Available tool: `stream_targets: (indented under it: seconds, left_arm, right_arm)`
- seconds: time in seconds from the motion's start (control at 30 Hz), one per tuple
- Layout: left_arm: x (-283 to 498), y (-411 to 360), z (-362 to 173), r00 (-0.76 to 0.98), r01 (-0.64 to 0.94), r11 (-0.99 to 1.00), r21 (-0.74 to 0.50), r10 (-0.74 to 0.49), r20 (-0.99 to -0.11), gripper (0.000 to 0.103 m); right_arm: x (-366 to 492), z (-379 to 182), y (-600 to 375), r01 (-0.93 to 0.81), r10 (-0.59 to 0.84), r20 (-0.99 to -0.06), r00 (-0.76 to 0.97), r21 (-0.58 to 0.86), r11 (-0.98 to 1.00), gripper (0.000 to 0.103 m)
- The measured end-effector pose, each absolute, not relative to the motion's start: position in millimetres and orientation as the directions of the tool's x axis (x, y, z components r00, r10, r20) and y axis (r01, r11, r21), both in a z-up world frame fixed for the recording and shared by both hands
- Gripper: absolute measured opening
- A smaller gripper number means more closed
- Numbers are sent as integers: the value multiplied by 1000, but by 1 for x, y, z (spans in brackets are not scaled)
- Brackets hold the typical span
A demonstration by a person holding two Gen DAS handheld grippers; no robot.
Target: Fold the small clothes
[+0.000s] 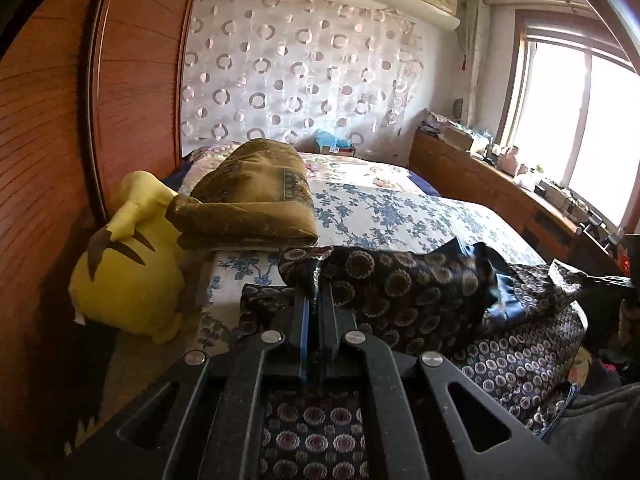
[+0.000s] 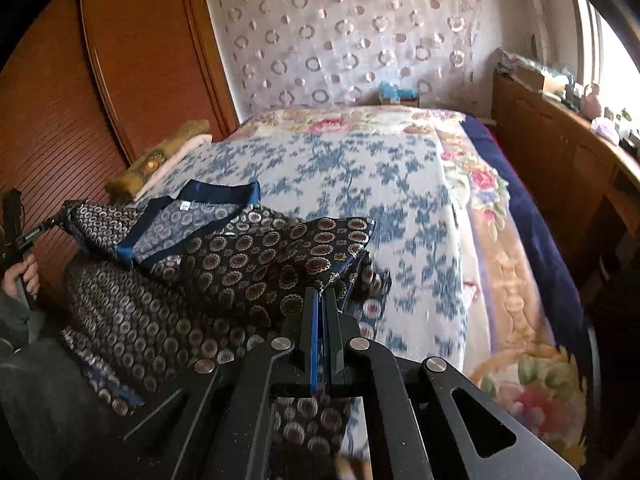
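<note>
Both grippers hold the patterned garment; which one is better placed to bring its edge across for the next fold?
Probably right. The right gripper pinches a lifted flap of the garment beside open bedspread; the left gripper is hemmed by plush toy.

Glossy patterned cloth garment (image 2: 256, 264); matt black tongs (image 2: 322, 300).

The garment (image 2: 224, 256) is dark navy with round gold-and-maroon medallions and plain blue trim at the neck. The bedspread (image 2: 360, 184) is white with blue flowers. At nine o'clock, the plush toy (image 1: 128, 276) is yellow with brown stripes.
</note>
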State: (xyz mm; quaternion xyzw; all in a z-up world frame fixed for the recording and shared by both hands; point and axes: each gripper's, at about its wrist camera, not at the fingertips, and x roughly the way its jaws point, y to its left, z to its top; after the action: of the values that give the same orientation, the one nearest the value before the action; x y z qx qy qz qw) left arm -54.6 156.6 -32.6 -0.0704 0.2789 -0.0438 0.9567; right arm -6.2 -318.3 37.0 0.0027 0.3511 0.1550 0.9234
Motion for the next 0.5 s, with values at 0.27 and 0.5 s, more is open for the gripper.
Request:
stream_targets:
  seconds: [0.27,0.5]
  left_arm:
    - [-51,161,-27,831,43,988,-150,-119,-543,24]
    - [-36,165,-15,845,63,991,-116,-114,-522,61]
  right_arm:
    - [-10,46,-323,-296,291,-636,715,103,950,4]
    - [3,65,-322,-257,194,-604,773,-19,966,32]
